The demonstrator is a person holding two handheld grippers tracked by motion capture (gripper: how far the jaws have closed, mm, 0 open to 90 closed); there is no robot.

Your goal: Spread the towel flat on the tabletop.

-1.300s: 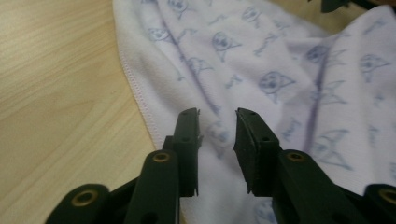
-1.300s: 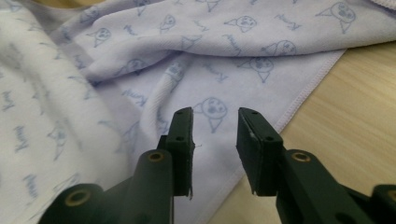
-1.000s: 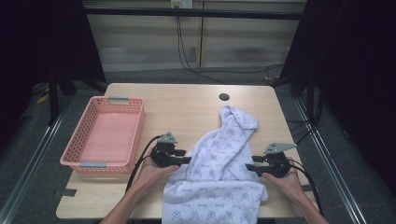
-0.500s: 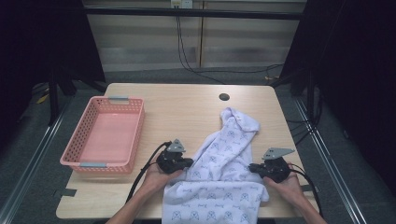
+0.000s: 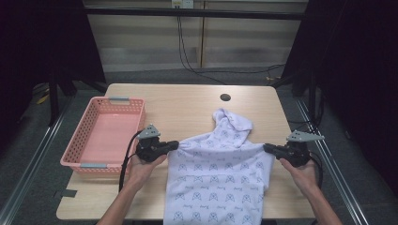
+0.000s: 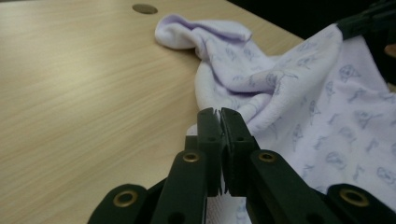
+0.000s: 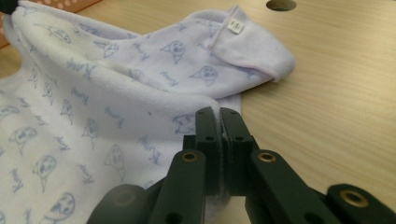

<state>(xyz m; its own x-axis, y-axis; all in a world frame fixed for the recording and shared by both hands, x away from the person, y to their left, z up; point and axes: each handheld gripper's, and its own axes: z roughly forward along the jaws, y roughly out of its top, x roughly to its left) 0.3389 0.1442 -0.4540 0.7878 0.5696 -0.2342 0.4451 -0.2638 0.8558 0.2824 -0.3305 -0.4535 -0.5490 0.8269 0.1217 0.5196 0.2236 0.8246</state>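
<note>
So I've got the towel [image 5: 218,180] pinched at both ends right now. My left gripper [image 5: 172,146] has its jaws clamped tight on one side edge, and my right gripper [image 5: 267,148] is doing the same on the opposite edge, so the fabric between them is pulled out in a straight, taut line. My guess is that's the whole point of the two-sided hold: stretch it wide so it flattens out before a fold or a lift.

The towel sits at the 6 o'clock half of the bench [image 5: 187,105], with its near end draping off the front edge toward me. The far end is still bunched into a little hump around the middle of the bench, so it isn't flat yet.

The pink basket [image 5: 84,143] is over at 9 o'clock, looks empty, just beside my left hand [image 5: 143,166]. Probably where this thing ends up, but that's a guess. There's a round cable hole [image 5: 225,97] up at 12 o'clock.

Print-wise it's pale lilac with repeating cat faces and small script words I can't make out. In the right gripper view there's a tiny white tag [image 7: 234,26] sewn on the hem, markings too small to read.
</note>
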